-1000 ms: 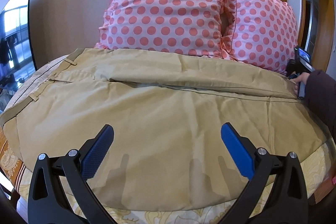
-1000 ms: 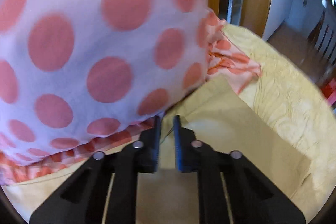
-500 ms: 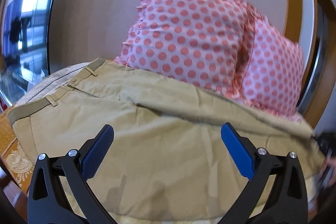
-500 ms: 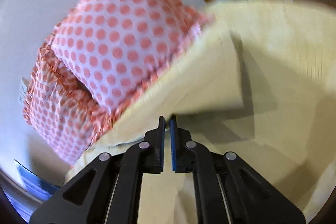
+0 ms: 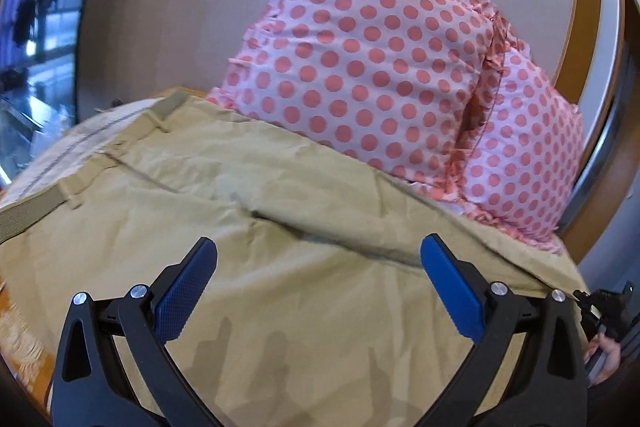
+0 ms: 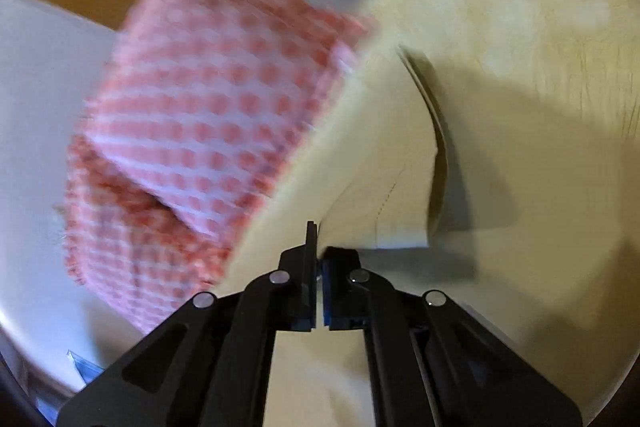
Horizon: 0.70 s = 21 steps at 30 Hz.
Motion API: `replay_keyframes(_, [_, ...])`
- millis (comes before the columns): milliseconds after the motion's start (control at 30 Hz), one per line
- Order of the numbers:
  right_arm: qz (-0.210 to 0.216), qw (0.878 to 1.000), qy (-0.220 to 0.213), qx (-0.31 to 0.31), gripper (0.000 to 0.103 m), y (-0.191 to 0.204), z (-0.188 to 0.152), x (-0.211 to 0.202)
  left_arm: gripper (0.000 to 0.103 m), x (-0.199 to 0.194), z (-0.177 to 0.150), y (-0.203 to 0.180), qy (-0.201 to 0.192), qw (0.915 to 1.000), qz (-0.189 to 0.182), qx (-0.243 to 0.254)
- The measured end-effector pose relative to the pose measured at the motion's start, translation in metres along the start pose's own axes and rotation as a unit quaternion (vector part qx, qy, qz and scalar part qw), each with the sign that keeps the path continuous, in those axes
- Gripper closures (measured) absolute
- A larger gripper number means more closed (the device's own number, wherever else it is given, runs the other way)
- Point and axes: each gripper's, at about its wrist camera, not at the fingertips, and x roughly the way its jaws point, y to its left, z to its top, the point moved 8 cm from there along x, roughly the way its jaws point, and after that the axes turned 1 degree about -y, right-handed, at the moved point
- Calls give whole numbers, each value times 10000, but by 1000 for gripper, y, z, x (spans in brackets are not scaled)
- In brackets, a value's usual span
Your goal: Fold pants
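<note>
Khaki pants (image 5: 280, 267) lie spread across the bed, waistband at the left, legs running right. My left gripper (image 5: 320, 279) is open and empty, hovering over the middle of the pants. My right gripper (image 6: 318, 251) is shut on the leg end of the pants (image 6: 384, 179) and holds it lifted off the bed, so the cloth hangs in a fold. The right gripper also shows at the far right edge of the left wrist view (image 5: 608, 307), beside the leg hem.
Two pink pillows with red dots (image 5: 360, 67) lean on the wall behind the pants; they show blurred in the right wrist view (image 6: 208, 131). A yellow patterned bedspread (image 6: 540, 27) lies under the pants. A wooden door frame (image 5: 588, 7) stands at the right.
My right gripper has lifted the leg end off the bed and swung it up and away from the pillows. My left gripper's view has tilted and shifted leftward, jaws still open.
</note>
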Motion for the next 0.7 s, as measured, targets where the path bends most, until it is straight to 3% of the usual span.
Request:
replay_keyframes(100, [286,9973,-518,-428,102,17,12,-41,1,23,17,6,207,9994,-129,-262])
replay_keyframes(267, [518,9946,-728,-533,102,21,15,-77,1,83,43,25,779,9912,-113,-1060])
replay_keyframes(400, [564,9948,-687,-498,102,15,13,-83,1,131,56,36,1083,9857,286,-1262])
replay_keyframes(533, [522,9952,-644,-519,102,12,13,-81,4,190,68,48,1472,9759,963,-1291])
replay_keyframes(600, [465,9953,-634,-557,102,11,13,-78,25,210,68,55,1725,9689,1121,-1374])
replay_keyframes(633, [433,9955,-623,-572,102,10,13,-75,58,221,65,60,1963,9640,1028,-1473])
replay_keyframes(667, [424,9956,-599,-580,102,10,14,-73,84,223,63,62,2080,9607,878,-1617])
replay_keyframes(700, [388,9959,-561,-591,102,9,16,-70,92,220,63,65,2066,9591,777,-1771])
